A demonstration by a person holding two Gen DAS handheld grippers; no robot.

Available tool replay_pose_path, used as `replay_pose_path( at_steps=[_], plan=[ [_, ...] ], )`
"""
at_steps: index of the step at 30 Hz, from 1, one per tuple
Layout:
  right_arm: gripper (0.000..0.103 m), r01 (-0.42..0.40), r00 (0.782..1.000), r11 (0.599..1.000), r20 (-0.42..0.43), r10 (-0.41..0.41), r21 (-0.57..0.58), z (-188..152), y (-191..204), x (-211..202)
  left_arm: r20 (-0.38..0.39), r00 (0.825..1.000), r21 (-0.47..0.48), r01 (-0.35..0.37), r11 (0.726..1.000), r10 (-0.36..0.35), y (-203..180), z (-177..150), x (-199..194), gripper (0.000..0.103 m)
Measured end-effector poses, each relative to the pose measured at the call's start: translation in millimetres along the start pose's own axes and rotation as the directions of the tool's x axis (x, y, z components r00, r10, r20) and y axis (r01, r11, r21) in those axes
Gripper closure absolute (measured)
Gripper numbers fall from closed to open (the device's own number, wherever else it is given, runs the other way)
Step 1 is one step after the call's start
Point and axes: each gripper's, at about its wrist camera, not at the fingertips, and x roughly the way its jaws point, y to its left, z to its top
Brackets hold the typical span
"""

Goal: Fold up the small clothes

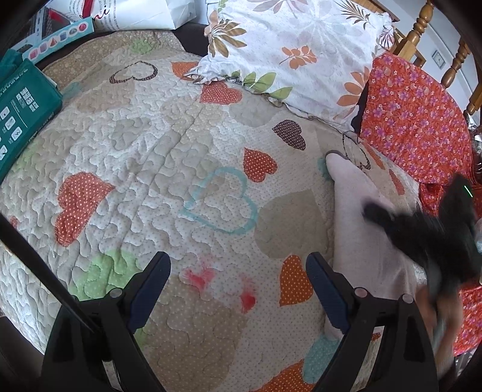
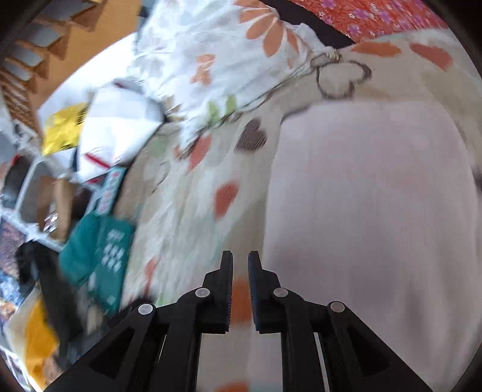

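A pale pink small garment lies flat on the heart-patterned quilt at the right of the left wrist view. My left gripper is open and empty above bare quilt, just left of the garment. The right gripper shows there as a blurred black shape over the garment. In the right wrist view the garment fills the right side. My right gripper has its fingers nearly closed with a narrow gap, holding nothing, at the garment's left edge.
A floral white pillow and an orange flowered cloth lie at the bed's head by a wooden headboard. A teal box and other boxes sit at the quilt's left edge; clutter lies beside the bed.
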Motion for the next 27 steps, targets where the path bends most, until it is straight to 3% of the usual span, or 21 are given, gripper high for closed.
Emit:
replay_pose_path(
  at_steps=[3,5,11,13,18,20,24,27],
  plan=[
    [0.091,-0.001,1.000,0.998,-0.002,0.001,0.063,30,-13,25,0.016,1.000,-0.005,-0.014,1.000,0.014,1,3,-1,0.012],
    [0.090,-0.040,0.999,0.995,-0.028,0.043,0.093,26,-16,38,0.020,1.000,-0.007,-0.015,1.000,0.015,1,5,-1,0.012],
    [0.090,-0.069,0.990,0.998,-0.124,0.069,0.006,-51,-12,25,0.010,1.000,-0.014,-0.002,1.000,0.002,3,4,0,0.013],
    [0.090,-0.149,0.975,0.984,-0.154,0.162,0.096,-83,-26,12,0.020,1.000,-0.004,-0.014,1.000,0.014,1,1,-2,0.013],
    [0.092,-0.232,0.948,0.944,-0.165,0.274,0.233,-145,-56,-12,0.047,0.998,0.039,-0.033,0.999,0.031,-11,-12,-2,0.012],
    [0.075,-0.164,0.963,0.963,-0.176,0.203,0.214,-158,-57,-31,0.060,0.998,0.078,-0.041,0.996,0.036,-23,-23,0,0.012],
    [0.072,-0.109,0.987,0.986,-0.101,0.122,0.129,-166,-59,-85,0.059,0.998,0.203,-0.021,0.979,0.010,-61,-58,7,0.012],
    [0.063,-0.008,1.000,0.999,0.005,0.007,0.054,-163,-64,-130,0.132,0.991,0.292,-0.041,0.956,0.002,-88,-90,-1,0.012]
  ],
)
